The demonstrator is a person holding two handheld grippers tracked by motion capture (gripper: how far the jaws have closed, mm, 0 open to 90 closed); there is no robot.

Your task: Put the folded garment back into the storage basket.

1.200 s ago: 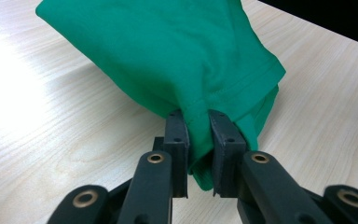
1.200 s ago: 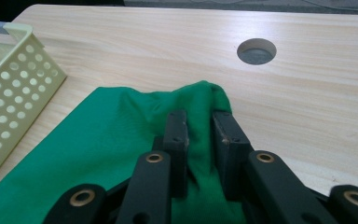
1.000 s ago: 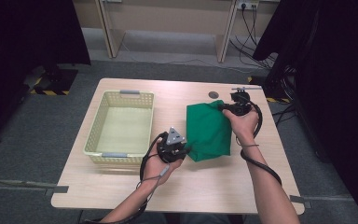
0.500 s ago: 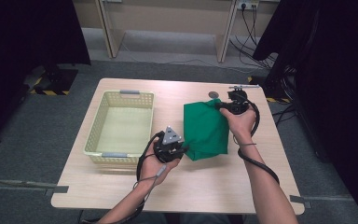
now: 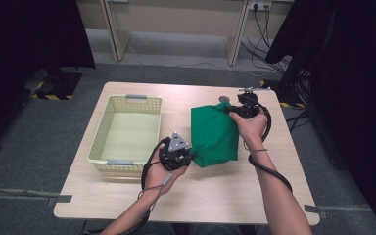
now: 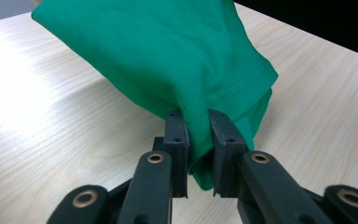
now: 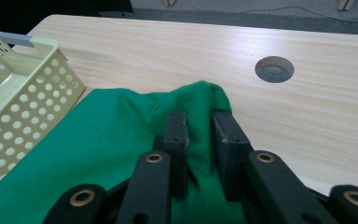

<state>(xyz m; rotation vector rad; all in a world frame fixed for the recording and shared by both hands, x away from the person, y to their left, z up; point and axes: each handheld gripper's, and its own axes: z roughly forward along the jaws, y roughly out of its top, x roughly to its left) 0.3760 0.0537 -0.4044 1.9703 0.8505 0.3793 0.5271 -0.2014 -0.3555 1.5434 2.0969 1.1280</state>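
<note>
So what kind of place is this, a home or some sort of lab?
Most likely a lab or recording studio: black curtains hang around one wooden table, cables run to wall sockets, and hazard tape marks the grey carpet.

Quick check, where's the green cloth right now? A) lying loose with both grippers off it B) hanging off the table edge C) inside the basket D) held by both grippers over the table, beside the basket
D: the left gripper and right gripper each pinch a bunch of the green cloth, which sits on the table to the right of the basket.
</note>
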